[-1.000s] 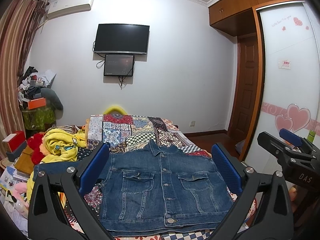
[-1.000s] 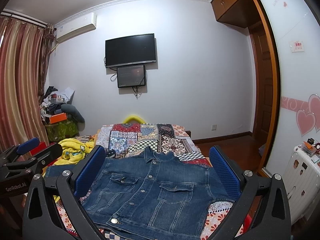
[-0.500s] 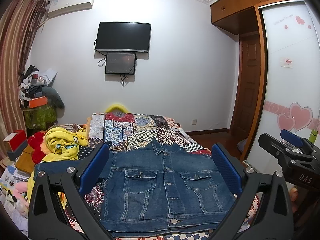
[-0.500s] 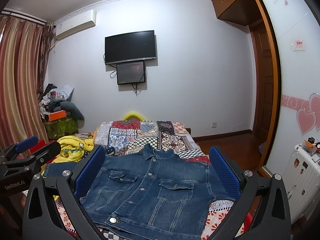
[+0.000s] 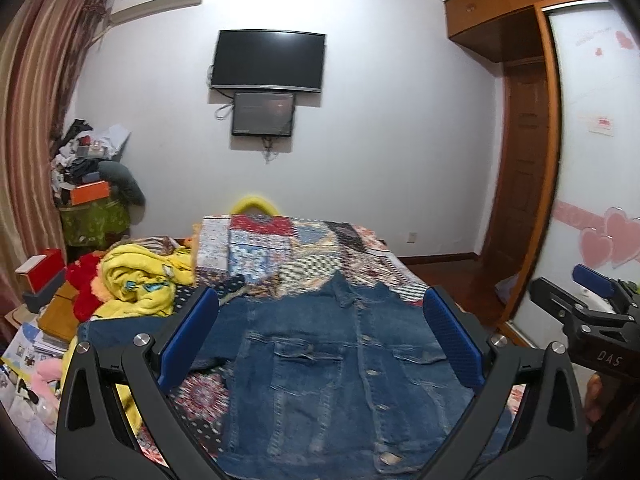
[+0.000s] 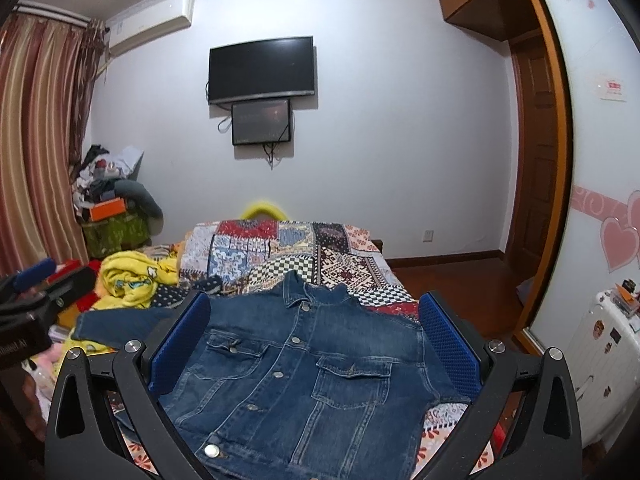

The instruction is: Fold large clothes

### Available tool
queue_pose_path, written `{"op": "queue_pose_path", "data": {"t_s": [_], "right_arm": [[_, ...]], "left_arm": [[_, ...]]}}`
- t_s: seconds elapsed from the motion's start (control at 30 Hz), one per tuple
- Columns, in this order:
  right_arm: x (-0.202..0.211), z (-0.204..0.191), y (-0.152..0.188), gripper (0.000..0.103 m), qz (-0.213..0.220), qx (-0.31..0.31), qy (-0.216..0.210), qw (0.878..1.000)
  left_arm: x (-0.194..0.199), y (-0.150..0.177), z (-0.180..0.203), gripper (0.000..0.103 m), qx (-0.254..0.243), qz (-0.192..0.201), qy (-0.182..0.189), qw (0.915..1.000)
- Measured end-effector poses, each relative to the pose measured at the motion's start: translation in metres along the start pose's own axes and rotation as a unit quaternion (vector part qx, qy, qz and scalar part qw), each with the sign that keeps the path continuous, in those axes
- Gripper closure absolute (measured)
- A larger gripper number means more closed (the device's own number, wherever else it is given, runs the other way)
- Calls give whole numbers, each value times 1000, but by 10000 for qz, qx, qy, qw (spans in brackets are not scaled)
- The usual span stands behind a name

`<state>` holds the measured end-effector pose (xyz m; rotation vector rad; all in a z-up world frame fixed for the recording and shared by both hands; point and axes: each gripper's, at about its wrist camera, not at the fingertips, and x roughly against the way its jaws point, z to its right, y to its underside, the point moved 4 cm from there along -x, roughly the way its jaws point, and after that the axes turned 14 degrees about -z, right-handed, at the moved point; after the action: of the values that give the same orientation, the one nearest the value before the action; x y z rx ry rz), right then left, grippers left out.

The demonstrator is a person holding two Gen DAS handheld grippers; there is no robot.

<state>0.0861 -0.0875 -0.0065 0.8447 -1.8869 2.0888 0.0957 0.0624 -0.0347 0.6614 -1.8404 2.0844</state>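
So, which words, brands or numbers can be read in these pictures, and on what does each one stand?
"DAS": on the black body of the right gripper, seen from the left wrist view.
"...bot.AI": on the body of the left gripper, cut off by the frame edge; the start cannot be read.
Red print on the white notice on the wardrobe door: too small to read.
Air conditioner label: too blurred.

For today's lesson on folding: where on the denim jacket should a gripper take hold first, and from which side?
Probably the outstretched sleeve: it lies flat, sticking out from the denim jacket toward the left. The open left gripper could come in from that side and pinch the cuff edge, then carry it across the buttoned front.
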Motion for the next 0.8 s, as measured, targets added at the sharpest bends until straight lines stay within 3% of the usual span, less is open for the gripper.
{"op": "queue_pose_path", "data": {"t_s": [0.27,0.43,0.57,0.67,0.8], "right_arm": [[-56,-4,-18,0,-256,228,15,9994],[-107,0,-23,0,-658,135,173,9976],[-149,5,-17,0,-1109,50,123,9937],[-181,9,-10,0,-1504,-4,116,9886],[-220,11,4,0,-2084,82,226,9778]], "left_arm": [[-63,-16,-96,0,658,-329,-547,9958],[-119,-2,-184,0,1160,-871,-1240,9816],[-154,31,-251,0,1630,-1248,-1271,9704],[-183,65,-298,0,2237,-1782,-1058,9524],[-218,114,-346,0,2994,-2569,-653,9166]]}}
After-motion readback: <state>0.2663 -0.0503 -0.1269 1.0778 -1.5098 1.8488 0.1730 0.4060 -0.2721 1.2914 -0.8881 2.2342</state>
